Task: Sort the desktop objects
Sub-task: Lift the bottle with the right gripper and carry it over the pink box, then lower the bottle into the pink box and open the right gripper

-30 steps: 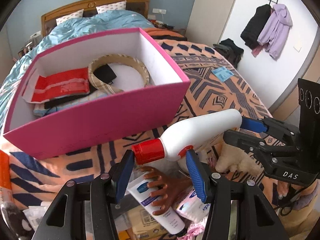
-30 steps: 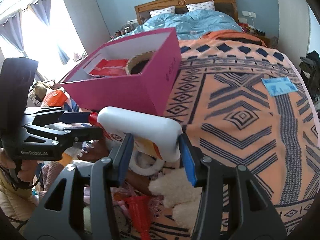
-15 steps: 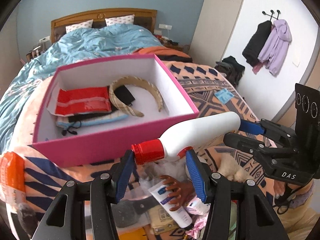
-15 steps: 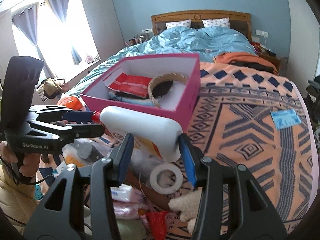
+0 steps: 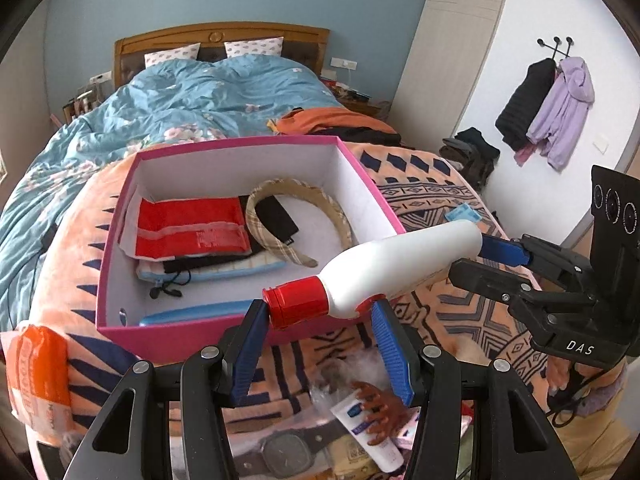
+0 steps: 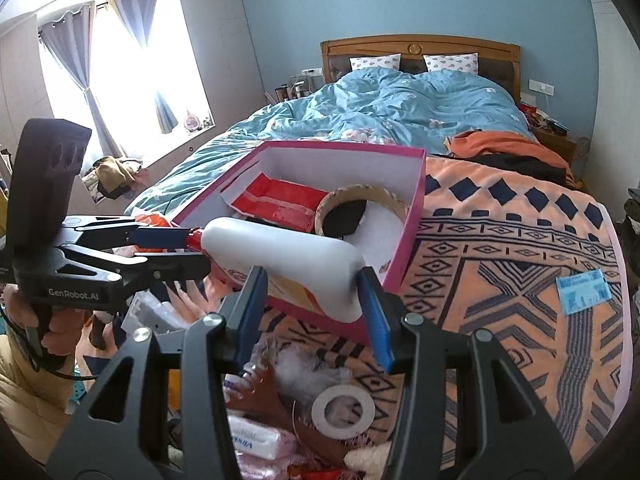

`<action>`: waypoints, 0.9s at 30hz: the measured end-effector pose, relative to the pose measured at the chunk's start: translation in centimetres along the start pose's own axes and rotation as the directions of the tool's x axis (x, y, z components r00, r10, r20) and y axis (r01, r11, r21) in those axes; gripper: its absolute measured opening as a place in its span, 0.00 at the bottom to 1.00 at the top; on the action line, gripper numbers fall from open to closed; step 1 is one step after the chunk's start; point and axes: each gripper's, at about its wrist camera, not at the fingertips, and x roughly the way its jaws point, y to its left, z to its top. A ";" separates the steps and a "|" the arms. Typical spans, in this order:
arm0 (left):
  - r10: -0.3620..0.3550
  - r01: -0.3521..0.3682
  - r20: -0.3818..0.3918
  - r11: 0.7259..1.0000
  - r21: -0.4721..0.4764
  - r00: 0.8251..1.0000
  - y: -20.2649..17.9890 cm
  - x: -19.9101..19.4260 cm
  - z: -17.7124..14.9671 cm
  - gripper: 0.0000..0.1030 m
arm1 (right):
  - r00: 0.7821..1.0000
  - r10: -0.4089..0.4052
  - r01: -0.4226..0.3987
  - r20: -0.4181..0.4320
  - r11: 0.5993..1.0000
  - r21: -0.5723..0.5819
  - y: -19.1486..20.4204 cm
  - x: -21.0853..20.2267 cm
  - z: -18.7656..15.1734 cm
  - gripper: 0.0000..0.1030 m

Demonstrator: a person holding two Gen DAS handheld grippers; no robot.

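A white bottle (image 5: 400,264) with a red cap (image 5: 296,306) hangs in the air, held at both ends. My left gripper (image 5: 320,320) is shut on its cap and neck. My right gripper (image 6: 312,292) is shut on its base, and the bottle (image 6: 280,256) lies across that view. The bottle is level with the front right corner of the pink box (image 5: 120,264), just above its rim. The box (image 6: 416,208) holds a red pouch (image 5: 192,228), a plaid headband (image 5: 300,216) and dark folded items.
Below the grippers lies a pile of clutter: a brown hair claw (image 5: 376,404), a white tube (image 5: 368,428), a watch (image 5: 288,452), a tape roll (image 6: 344,406), tissue packs (image 6: 256,444). An orange packet (image 5: 36,376) lies left. A blue card (image 6: 584,290) lies on the patterned blanket.
Both grippers have lifted the bottle up and forward from over the clutter pile to the box's front rim. The box interior now shows from above.
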 end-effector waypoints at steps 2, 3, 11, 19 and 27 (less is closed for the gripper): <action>-0.003 0.003 -0.003 1.000 -0.008 1.000 0.3 0.2 0.3 0.53 | 1.000 0.000 0.000 -0.002 1.000 -0.003 -0.1 0.3 0.5 0.49; -0.004 0.004 -0.007 1.000 -0.010 1.000 0.5 0.3 0.5 0.53 | 1.000 0.001 -0.001 -0.002 1.000 -0.002 -0.1 0.5 0.7 0.49; -0.005 0.004 -0.035 1.000 -0.026 0.999 1.4 1.4 1.5 0.53 | 1.000 0.016 -0.016 -0.018 1.000 0.010 -0.8 1.8 1.9 0.49; -0.001 -0.001 -0.058 0.999 -0.033 0.998 1.9 2.2 2.0 0.53 | 0.998 0.035 -0.033 -0.048 0.999 0.036 -1.4 3.1 2.2 0.49; 0.014 -0.018 -0.091 0.999 -0.034 0.996 2.3 3.3 2.5 0.53 | 0.995 0.041 -0.037 -0.093 0.998 0.052 -2.0 4.8 2.3 0.49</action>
